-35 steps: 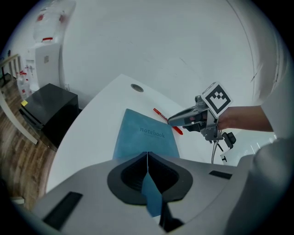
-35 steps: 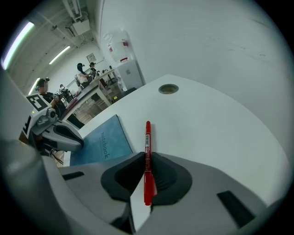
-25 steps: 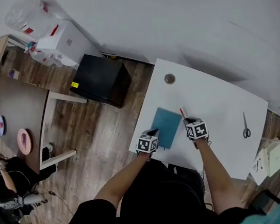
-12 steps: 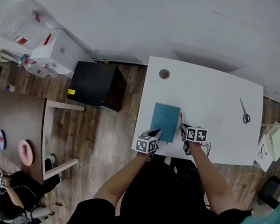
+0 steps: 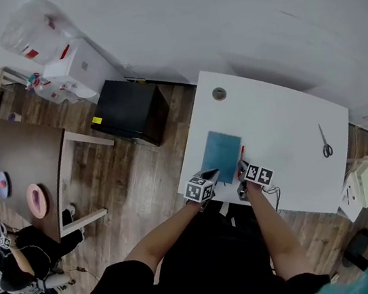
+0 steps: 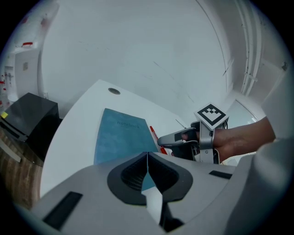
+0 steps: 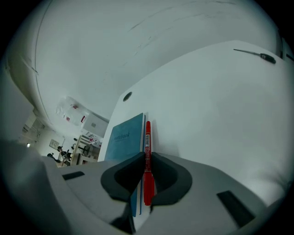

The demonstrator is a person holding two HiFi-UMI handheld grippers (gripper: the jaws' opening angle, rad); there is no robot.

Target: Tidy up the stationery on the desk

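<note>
One white desk (image 5: 284,128). One blue notebook (image 5: 221,155) lay at its near left. Two grippers at the notebook's near edge: left gripper (image 6: 147,157) clenched on nothing, right gripper (image 7: 147,158) grasping. One scissors (image 5: 324,142) sat far right. One red pen (image 7: 147,135) was in the right jaws, just right of the notebook.

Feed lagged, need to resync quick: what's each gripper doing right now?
Left gripper: closed, nothing between its jaws; the blue notebook lies just ahead.
Right gripper: closed on the red pen, beside the notebook.
</note>
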